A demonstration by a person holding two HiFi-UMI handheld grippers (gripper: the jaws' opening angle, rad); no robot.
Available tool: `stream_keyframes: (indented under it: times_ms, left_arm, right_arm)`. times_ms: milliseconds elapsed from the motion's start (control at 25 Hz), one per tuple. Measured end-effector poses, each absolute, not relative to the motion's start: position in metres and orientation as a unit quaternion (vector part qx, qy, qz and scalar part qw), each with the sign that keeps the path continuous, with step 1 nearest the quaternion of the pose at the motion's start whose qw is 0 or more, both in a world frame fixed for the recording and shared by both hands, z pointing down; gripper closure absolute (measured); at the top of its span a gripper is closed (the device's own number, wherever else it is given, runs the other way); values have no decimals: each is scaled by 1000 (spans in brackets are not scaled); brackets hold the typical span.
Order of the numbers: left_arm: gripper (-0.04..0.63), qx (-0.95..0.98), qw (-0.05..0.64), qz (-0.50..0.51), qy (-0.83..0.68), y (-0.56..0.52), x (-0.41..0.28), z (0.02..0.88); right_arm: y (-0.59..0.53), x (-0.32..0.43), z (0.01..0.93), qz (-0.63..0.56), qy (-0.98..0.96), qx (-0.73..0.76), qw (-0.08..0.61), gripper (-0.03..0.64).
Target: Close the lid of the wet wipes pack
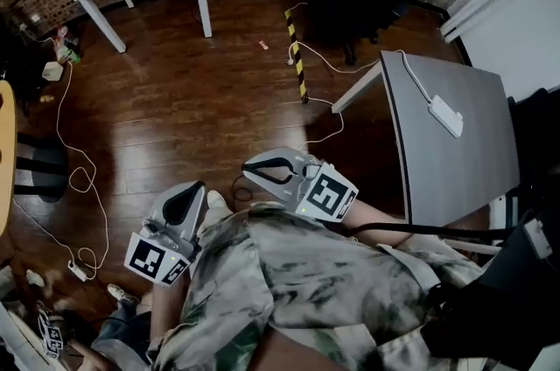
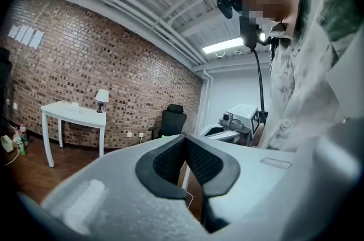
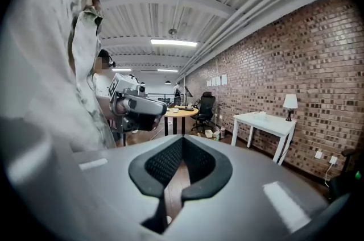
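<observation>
Not started yet: left gripper [image 1: 194, 190] and right gripper [image 1: 254, 170] sit close against the person's shirt, both clenched on nothing. The wet wipes pack shows in no view, so next job is finding it, then pressing its lid down

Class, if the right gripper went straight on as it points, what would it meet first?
Nothing near: the right gripper has a free way, passing beside the left gripper. Far off, probably the round table.
</observation>
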State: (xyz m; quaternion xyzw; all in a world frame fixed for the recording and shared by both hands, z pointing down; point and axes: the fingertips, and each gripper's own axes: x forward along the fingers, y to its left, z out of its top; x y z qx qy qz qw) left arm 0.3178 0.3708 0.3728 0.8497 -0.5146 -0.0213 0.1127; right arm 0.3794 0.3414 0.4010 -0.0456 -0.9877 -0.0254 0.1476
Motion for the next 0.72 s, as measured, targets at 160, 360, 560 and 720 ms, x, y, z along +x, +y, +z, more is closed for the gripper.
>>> stream_keyframes:
  times_ms: [160, 360, 560, 720]
  left_arm:
    - [597, 848, 109, 0, -519, 363, 261, 377]
    - [597, 846, 103, 25, -523, 363, 198, 383]
    - [597, 834, 118, 31, -538, 364, 139, 399]
    - [597, 827, 119, 27, -549, 350, 113, 410]
  right_arm:
    - [333, 316, 396, -24, -989, -49, 139, 614]
    - [321, 244, 395, -31, -987, -58, 147, 614]
    - [313, 199, 400, -34, -986, -57, 150, 614]
    - [296, 183, 413, -31, -984, -58, 163, 614]
